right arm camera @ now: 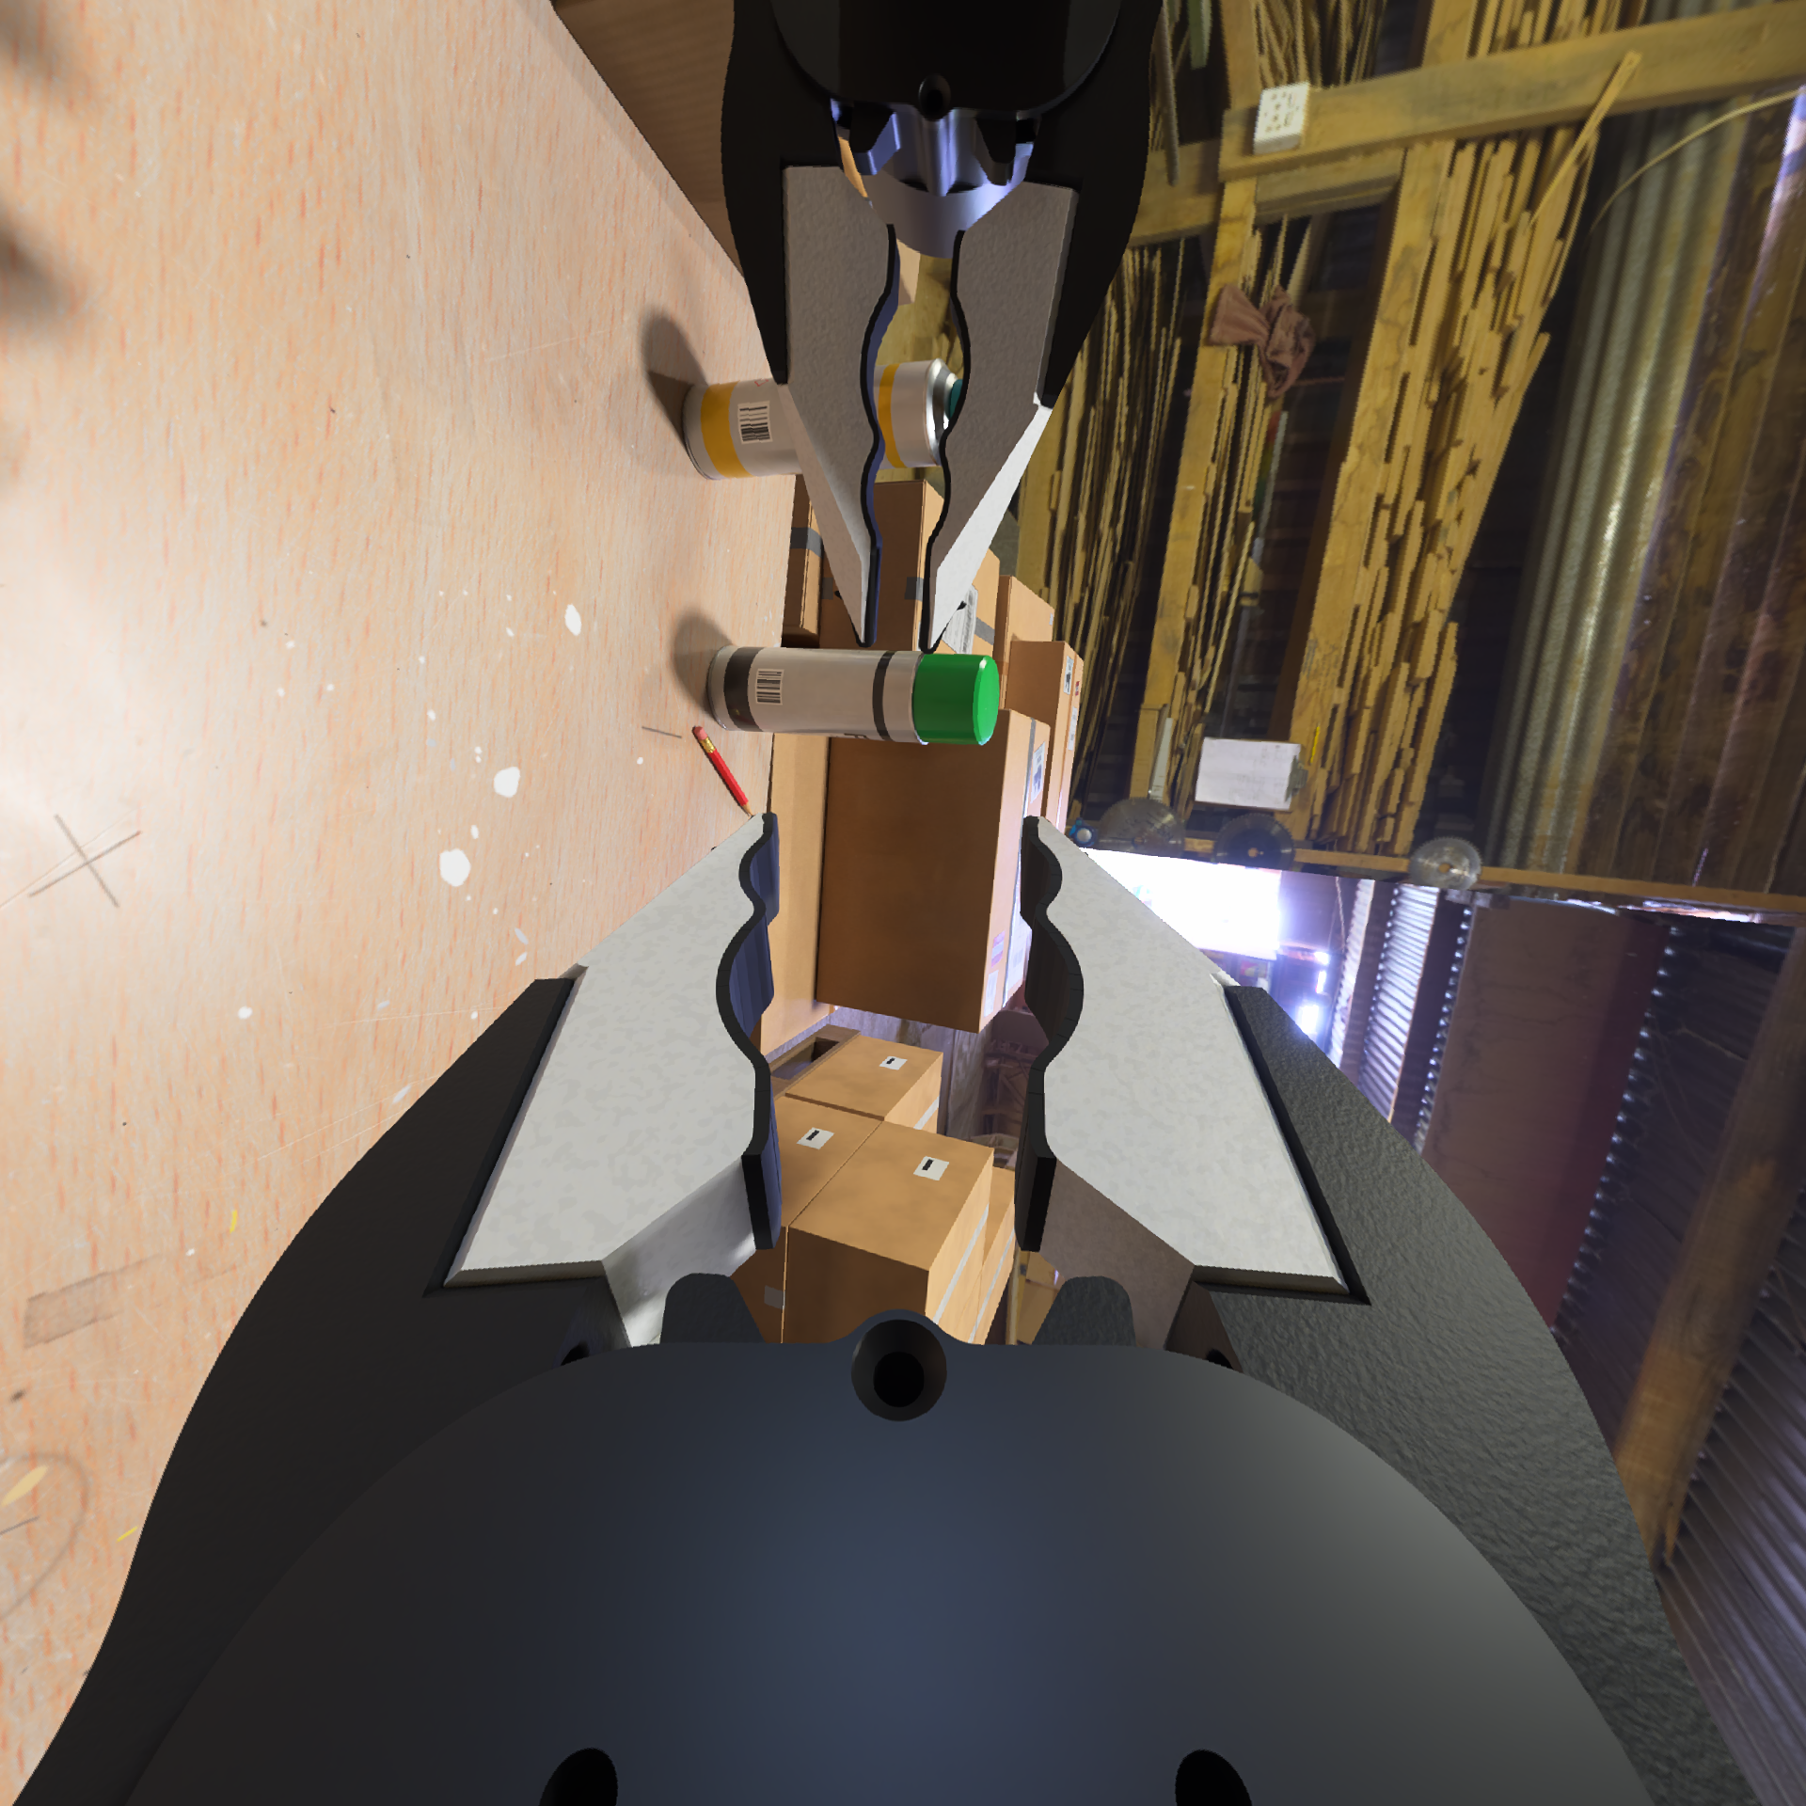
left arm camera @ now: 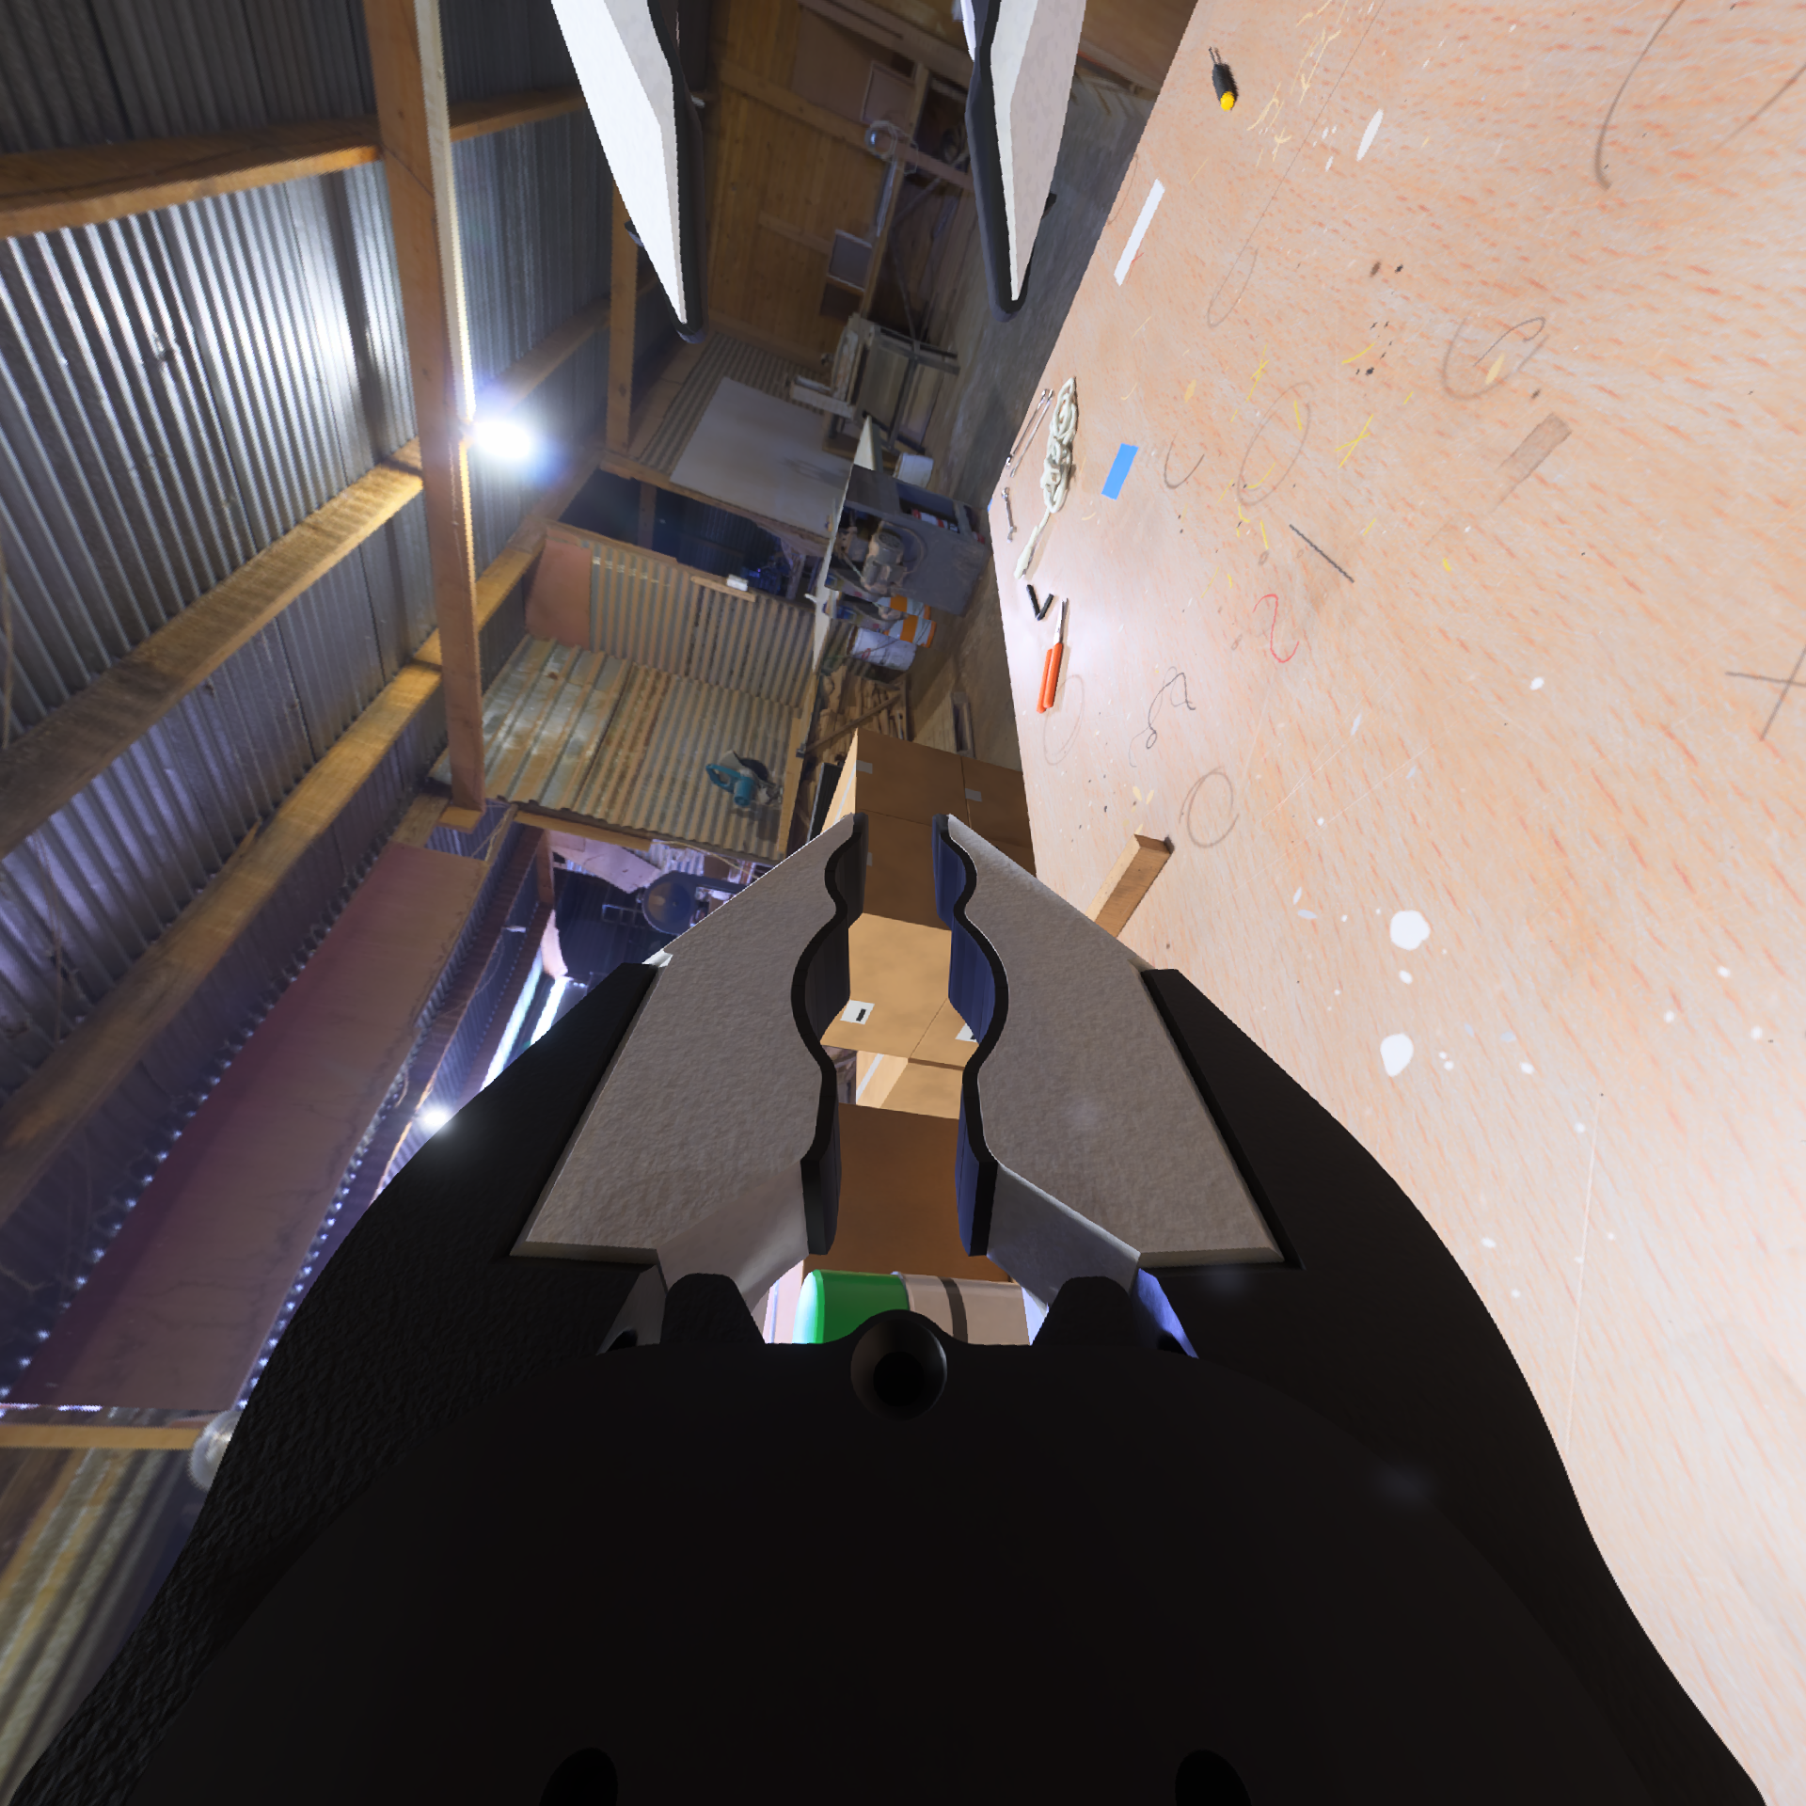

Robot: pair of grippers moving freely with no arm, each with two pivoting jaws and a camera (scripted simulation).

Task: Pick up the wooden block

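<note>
Seemingly only the approach is in hand: the wooden block (left arm camera: 1132, 880) is seen on the bench (left arm camera: 1466, 880) beside the left gripper (left arm camera: 901, 826), whose jaws are narrow and empty, the right gripper (right arm camera: 899, 826) is held wide and empty, and realignment is needed.

Plain brown wooden block (right arm camera: 914, 880), box-shaped, flat smooth faces, darker broad face toward the camera, lighter narrow side on the table side. Stands square, not tilted, between the fingers of the right gripper (right arm camera: 897, 823), sides close against both pads; contact unclear. Just in front of green-capped spray can (right arm camera: 850, 694).
</note>
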